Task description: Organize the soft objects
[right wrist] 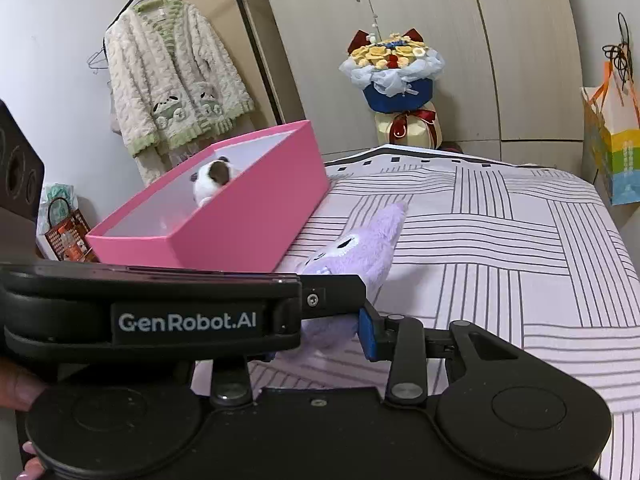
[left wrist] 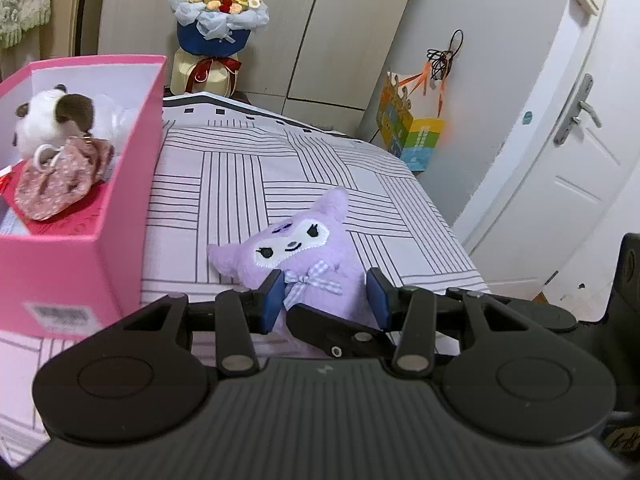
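A purple plush doll (left wrist: 298,252) with a checked bow lies on the striped bed sheet (left wrist: 320,168). My left gripper (left wrist: 326,300) is open, its blue pads on either side of the doll's body. The doll also shows in the right wrist view (right wrist: 360,248). My right gripper (right wrist: 320,332) is close behind the doll; the left gripper's body (right wrist: 184,312) crosses in front and hides its left finger. A pink box (left wrist: 84,240) at the left holds a white and brown plush (left wrist: 52,116) and a floral fabric pouch (left wrist: 60,176).
A flower bouquet (left wrist: 218,12) stands beyond the bed by the wardrobe (right wrist: 420,20). A colourful paper bag (left wrist: 412,132) hangs near the white door (left wrist: 560,160). A fluffy cardigan (right wrist: 176,88) hangs on the wall at the left.
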A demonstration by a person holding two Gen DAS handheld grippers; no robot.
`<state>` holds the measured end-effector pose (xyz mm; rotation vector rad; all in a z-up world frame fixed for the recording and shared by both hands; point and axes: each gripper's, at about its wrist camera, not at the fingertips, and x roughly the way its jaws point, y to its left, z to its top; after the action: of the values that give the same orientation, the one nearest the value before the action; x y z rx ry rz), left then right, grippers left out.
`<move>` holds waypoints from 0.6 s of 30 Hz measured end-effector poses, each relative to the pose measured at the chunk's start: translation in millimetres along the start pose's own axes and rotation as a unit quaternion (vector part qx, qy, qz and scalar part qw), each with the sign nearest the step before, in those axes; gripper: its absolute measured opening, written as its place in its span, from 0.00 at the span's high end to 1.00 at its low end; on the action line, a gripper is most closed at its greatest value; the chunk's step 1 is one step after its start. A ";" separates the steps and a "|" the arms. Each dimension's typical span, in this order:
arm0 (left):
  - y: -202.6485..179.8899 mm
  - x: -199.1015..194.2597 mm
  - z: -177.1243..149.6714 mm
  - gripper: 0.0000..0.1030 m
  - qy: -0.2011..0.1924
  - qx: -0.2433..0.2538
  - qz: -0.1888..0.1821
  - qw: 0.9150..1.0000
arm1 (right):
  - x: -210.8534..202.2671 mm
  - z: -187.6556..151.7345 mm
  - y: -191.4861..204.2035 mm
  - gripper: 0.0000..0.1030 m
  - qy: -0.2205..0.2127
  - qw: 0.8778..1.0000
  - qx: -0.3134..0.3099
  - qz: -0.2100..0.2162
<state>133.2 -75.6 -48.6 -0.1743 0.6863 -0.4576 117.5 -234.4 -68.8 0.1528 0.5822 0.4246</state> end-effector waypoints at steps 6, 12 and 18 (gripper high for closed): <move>-5.7 -40.0 -4.4 0.58 -0.014 0.017 0.011 1.000 | -21.0 4.3 30.8 0.59 0.011 1.000 -0.013 -0.003; -2.6 -85.2 1.2 0.58 -0.069 0.026 0.019 0.997 | -41.1 14.8 68.6 0.60 -0.028 0.999 -0.030 -0.005; 14.5 -116.5 17.5 0.58 -0.117 0.036 0.028 0.992 | -40.7 39.3 104.1 0.60 -0.055 0.996 -0.073 0.006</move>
<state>70.5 -8.8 26.8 -0.1379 0.4425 -0.3997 73.1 -158.8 10.8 0.0399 0.4399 0.4646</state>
